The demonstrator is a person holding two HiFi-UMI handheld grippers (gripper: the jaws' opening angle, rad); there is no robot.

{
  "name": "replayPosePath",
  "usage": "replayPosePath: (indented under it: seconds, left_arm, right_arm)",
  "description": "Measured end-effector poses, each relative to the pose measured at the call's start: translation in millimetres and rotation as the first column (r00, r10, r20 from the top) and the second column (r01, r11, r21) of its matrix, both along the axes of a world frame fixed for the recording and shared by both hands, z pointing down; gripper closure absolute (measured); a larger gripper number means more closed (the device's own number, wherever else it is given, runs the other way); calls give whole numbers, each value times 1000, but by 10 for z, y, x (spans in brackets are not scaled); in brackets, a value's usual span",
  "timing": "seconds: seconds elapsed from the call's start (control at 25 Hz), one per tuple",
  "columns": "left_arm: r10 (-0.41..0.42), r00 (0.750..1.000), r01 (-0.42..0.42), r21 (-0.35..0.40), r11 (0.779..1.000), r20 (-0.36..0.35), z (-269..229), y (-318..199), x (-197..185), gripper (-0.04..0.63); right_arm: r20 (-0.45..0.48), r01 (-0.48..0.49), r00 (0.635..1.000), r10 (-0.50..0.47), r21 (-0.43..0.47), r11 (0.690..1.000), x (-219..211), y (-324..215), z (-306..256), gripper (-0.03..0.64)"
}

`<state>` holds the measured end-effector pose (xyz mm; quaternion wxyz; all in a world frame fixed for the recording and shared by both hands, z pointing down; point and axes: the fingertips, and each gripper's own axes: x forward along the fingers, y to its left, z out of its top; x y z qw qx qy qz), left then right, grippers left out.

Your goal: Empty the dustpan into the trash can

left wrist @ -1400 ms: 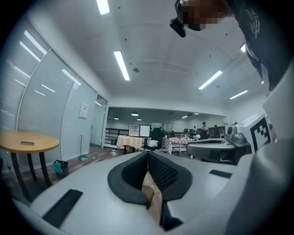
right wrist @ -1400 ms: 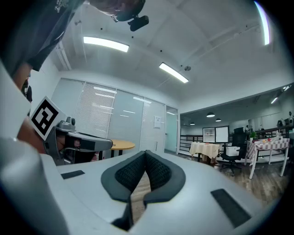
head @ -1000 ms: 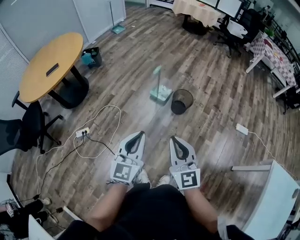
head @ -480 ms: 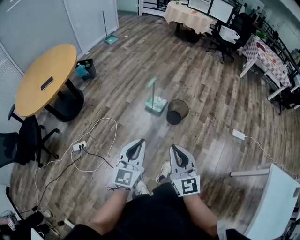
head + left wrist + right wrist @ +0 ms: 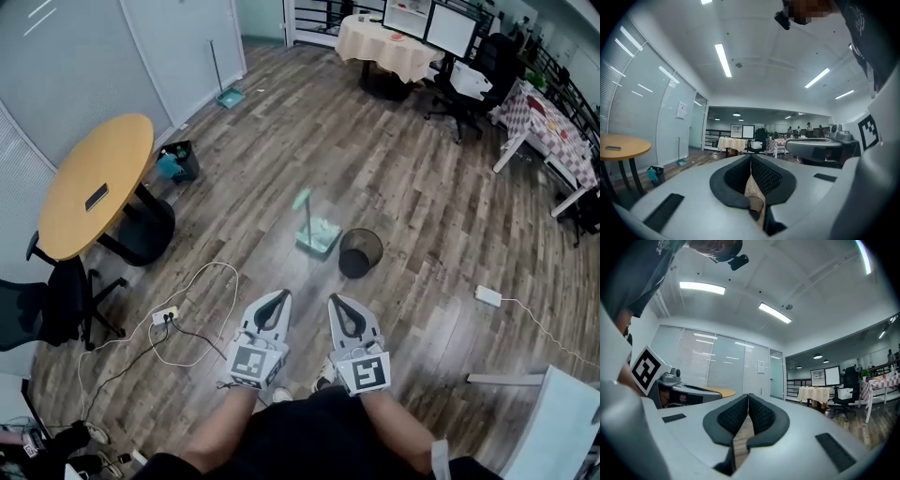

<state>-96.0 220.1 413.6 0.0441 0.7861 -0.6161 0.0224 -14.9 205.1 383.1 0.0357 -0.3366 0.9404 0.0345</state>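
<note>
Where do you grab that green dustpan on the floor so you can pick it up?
Probably by the thin upright handle of the pale green plastic dustpan, near its top. It stands up from the flat pan, so jaws pointing level can close round it. Come from the near side or the left: the round black mesh trash can stands close on its right.

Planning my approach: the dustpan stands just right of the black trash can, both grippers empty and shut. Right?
No: the head view shows the dustpan just left of the black trash can, not right. Both the left gripper and right gripper are empty, jaws shut.
</note>
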Motion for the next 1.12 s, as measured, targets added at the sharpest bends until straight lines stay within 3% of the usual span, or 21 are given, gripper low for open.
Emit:
replayPosePath:
  seconds: [0.52, 0.76, 1.12]
  left_arm:
    - [-15, 1000, 15, -20, 1000, 12, 31, -1042, 123, 572]
    - [-6, 1000, 6, -28, 1000, -2, 177, -1519, -113, 572]
    - [108, 994, -108, 3, 994, 0, 52, -2387, -545, 572]
  right_arm:
    - [1, -13, 1000, 13, -5, 1000, 351, -1058, 94, 592]
    - [-26, -10, 1000, 10, 28, 1000, 103, -1470, 129, 592]
    - [-31, -91, 995, 92, 40, 995, -398, -2169, 12, 592]
